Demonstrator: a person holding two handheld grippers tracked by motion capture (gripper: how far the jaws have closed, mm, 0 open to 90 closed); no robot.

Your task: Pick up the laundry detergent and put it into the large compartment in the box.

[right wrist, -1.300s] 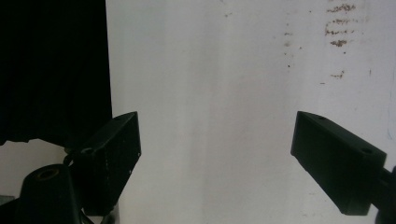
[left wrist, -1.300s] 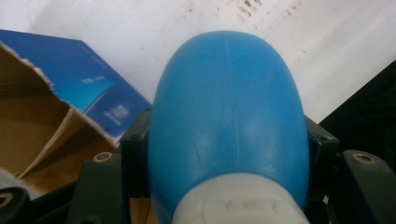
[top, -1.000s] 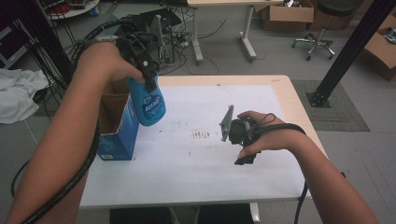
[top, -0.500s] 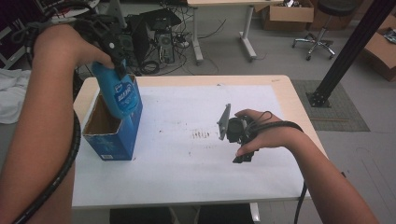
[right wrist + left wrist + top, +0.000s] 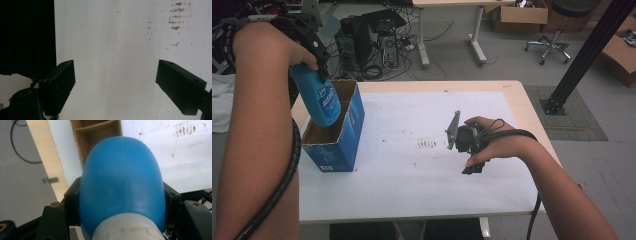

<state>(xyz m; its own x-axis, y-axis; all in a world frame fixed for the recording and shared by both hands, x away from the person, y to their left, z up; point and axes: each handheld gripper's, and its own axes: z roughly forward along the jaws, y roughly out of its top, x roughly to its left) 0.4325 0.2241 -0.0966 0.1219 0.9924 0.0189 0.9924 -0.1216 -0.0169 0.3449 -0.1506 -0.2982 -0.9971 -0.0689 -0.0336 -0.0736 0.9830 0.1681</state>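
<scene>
A blue bottle with a white label hangs neck-up over the open top of a blue cardboard box at the table's left. My left gripper is shut on its upper part. In the left gripper view the bottle's blue shoulder sits pinched between the two black jaws of my left gripper, and the brown inside of the box lies beyond it. My right gripper rests low over the white table sheet at centre right. In the right gripper view my right gripper is open with nothing between its jaws.
Brown stains mark the white sheet between box and right hand. Behind the table stand computer towers, another desk, cardboard boxes and an office chair. A black slanted post rises at the right.
My left gripper has carried the blue bottle leftward and a little up, from the box's right side to above its open top. The right hand has stayed put.
</scene>
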